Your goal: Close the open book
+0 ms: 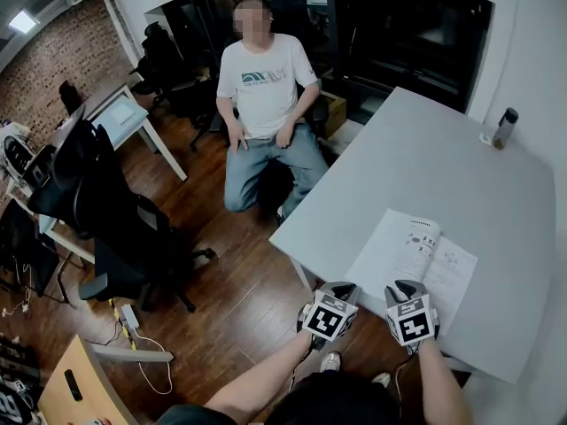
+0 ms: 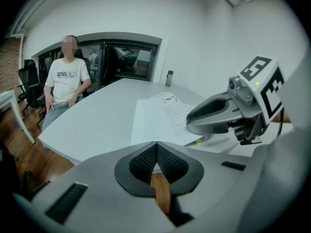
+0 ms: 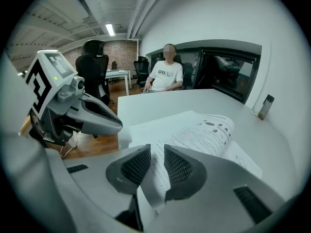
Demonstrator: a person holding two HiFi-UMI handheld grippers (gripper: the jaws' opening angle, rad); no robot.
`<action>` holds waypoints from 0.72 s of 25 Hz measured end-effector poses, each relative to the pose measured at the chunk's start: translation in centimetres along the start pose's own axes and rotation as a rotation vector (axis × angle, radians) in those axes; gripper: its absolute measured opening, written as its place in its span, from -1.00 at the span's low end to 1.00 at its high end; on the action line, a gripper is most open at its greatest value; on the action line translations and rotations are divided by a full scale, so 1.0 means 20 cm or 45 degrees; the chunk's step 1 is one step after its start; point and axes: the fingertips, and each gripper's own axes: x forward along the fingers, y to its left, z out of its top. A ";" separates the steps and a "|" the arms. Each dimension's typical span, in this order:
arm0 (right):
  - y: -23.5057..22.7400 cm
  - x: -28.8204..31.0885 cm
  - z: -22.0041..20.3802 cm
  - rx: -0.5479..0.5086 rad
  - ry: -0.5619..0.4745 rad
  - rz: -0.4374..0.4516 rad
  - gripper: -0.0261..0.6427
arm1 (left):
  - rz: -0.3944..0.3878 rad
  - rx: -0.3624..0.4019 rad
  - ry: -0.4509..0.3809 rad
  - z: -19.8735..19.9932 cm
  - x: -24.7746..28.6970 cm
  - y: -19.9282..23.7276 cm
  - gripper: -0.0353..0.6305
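The left forearm rises from 7 o'clock in the head view. Its left gripper points toward 12 o'clock and tilts down. The tips are at the near edge of the table, just beside the left corner of the book. In the left gripper view the jaws are pressed together with nothing in them, and wooden floor shows below them.

The right forearm rises from 5 o'clock. The right gripper also points toward 12 o'clock and tilts down, with its tips at the book's near edge. In the right gripper view its jaws stand apart. A white page edge runs into the gap, and neither pad presses on it. Each gripper carries a cube with black-and-white square markers.

The book lies open at 4 o'clock in the head view, on the near part of the grey table. The left page is pale and lies fairly flat. Leaves at the spine arch upward, and the right page lies flat at 3 o'clock of them. A bottle stands well apart at 2 o'clock, by the wall.

The pages carry lines of black print and small figures, too small to read. A person seated at 12 o'clock wears a white shirt with a dark chest logo, which is also illegible.
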 end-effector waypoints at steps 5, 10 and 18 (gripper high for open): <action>-0.05 -0.08 -0.01 0.028 -0.035 -0.049 -0.84 | -0.061 0.026 0.008 0.02 0.10 -0.09 -0.88; -0.09 -0.14 -0.05 0.057 -0.064 -0.066 -0.84 | -0.113 0.039 0.035 0.00 0.17 -0.18 -0.88; -0.16 -0.23 -0.15 0.102 -0.060 -0.098 -0.84 | -0.121 0.055 0.069 -0.04 0.22 -0.27 -0.88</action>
